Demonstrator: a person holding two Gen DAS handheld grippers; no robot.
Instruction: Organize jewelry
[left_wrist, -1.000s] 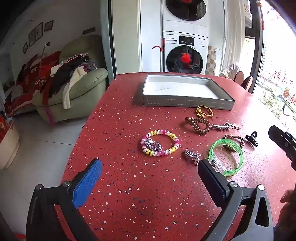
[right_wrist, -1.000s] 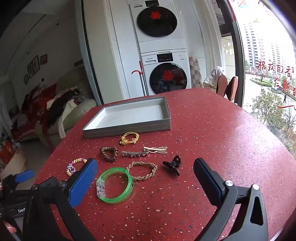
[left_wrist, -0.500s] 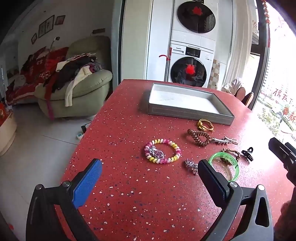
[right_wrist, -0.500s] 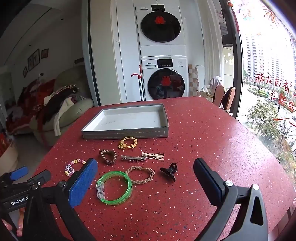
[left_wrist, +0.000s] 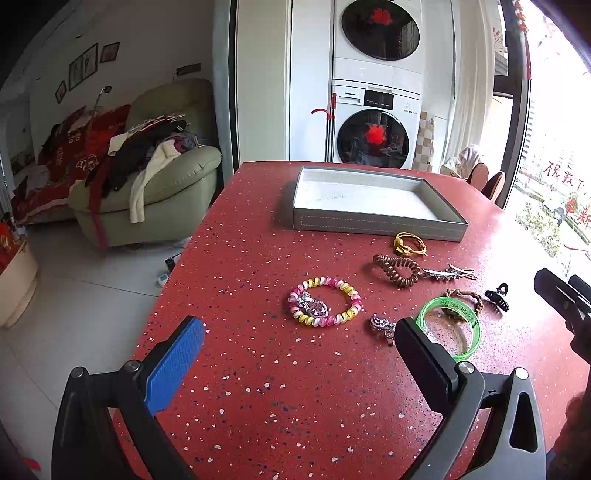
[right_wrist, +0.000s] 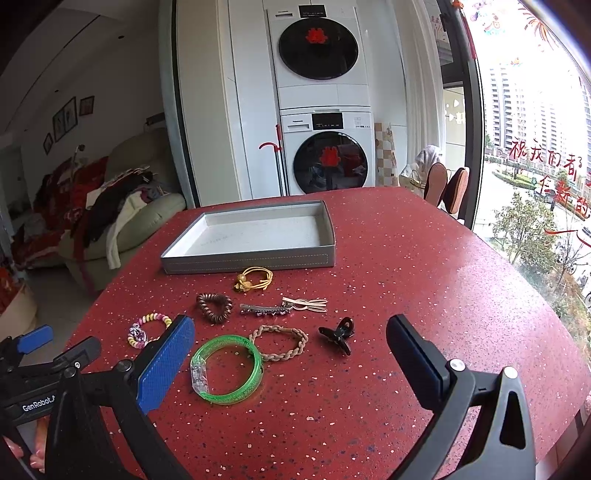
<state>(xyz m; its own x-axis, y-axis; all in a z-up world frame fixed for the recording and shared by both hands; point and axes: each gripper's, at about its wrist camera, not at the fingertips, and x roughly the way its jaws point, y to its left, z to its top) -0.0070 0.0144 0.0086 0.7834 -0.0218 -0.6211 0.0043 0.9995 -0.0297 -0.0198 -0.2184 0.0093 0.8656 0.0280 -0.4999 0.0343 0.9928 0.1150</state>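
Note:
An empty grey tray stands at the far side of the red speckled table. In front of it lie a yellow cord bracelet, a brown spiral hair tie, a silver hair clip, a braided bracelet, a black claw clip, a green bangle and a pink-yellow spiral bracelet. My left gripper is open above the near table, short of the spiral bracelet. My right gripper is open, its span over the bangle and claw clip.
A small silver brooch lies beside the green bangle. Beyond the table's left edge are a green armchair piled with clothes and a tiled floor. Stacked washing machines stand behind. A window runs along the right side.
Both grippers have pulled back and risen a little, so the jewelry and tray look smaller and farther away. Both stay open and nothing on the table has moved.

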